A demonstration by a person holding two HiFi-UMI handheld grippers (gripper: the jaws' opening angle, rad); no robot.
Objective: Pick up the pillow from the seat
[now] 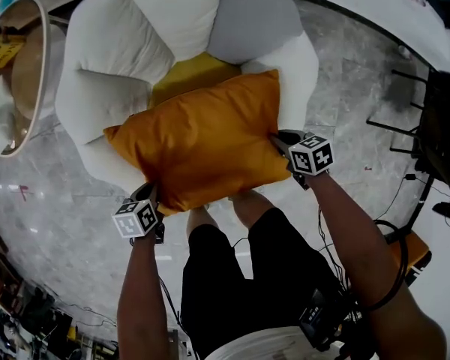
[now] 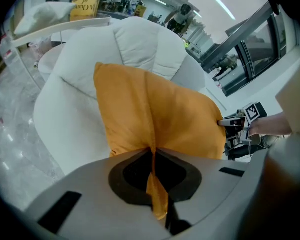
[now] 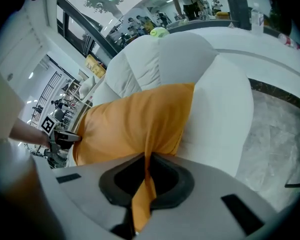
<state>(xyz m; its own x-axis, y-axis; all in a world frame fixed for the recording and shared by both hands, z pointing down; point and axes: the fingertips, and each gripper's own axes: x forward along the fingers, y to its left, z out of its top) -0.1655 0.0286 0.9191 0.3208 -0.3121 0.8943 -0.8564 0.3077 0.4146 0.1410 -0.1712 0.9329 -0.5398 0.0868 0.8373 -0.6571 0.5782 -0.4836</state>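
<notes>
Head view shows left gripper (image 1: 148,198) and right gripper (image 1: 282,142) each pinching an edge of the orange pillow (image 1: 202,145), so raising both evenly should clear the armchair (image 1: 109,58).

The pillow (image 1: 202,145) lies across the armchair (image 1: 112,43) front, between left gripper (image 1: 151,195) and right gripper (image 1: 280,139).

pillow (image 1: 202,141) | orange, plump | tilted above white seat (image 1: 112,58), edges pinched
</notes>
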